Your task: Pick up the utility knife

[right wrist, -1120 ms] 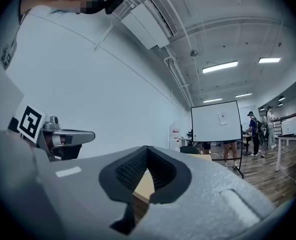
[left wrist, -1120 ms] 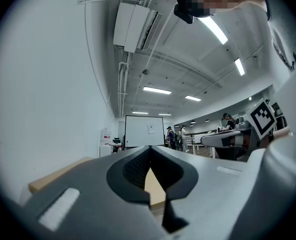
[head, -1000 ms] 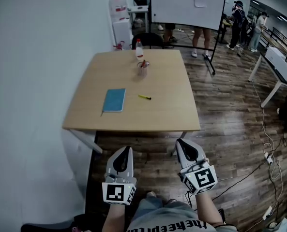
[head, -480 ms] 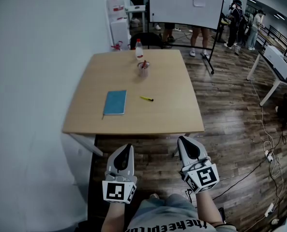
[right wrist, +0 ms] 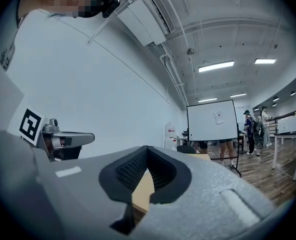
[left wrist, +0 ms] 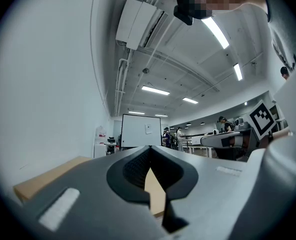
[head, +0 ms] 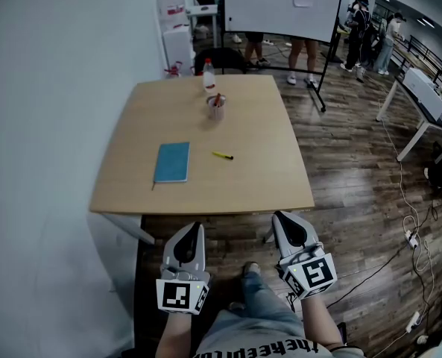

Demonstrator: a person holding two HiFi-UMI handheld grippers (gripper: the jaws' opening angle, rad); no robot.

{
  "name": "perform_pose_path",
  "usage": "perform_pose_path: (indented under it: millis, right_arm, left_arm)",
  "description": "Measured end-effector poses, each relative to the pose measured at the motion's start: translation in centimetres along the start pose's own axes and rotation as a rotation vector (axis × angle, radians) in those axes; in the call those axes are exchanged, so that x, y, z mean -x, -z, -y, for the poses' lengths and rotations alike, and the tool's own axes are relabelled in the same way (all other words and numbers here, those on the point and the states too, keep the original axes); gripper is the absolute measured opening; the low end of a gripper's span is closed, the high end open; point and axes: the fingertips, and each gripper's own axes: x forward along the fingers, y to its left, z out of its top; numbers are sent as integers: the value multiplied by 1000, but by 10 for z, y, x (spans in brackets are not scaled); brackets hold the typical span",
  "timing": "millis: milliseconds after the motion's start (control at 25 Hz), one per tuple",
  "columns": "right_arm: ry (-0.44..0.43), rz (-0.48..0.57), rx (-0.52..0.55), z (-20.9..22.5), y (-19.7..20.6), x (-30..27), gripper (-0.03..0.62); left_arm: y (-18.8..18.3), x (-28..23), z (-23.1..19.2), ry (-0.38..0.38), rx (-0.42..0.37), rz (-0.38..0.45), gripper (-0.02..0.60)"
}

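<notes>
- A blue notebook lies flat on the wooden table.
- The left gripper is before the table's near edge, jaws closed and empty.
- A cup holds something red-tipped.
- The yellow utility knife lies mid-table, right of the notebook.
- The right gripper is closed and empty.

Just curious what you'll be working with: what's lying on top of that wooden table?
A blue notebook, a yellow utility knife, a cup holding something red, and a bottle. The cup's other contents are hidden.
</notes>
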Motion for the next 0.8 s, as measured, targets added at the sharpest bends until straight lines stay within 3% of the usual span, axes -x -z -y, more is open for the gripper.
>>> perform_pose_path:
  millis: [800]
  right_arm:
    - [-90, 25, 0, 69, -10, -121, 2]
  left_arm:
    - [0, -115, -47, -69, -18, 15, 19]
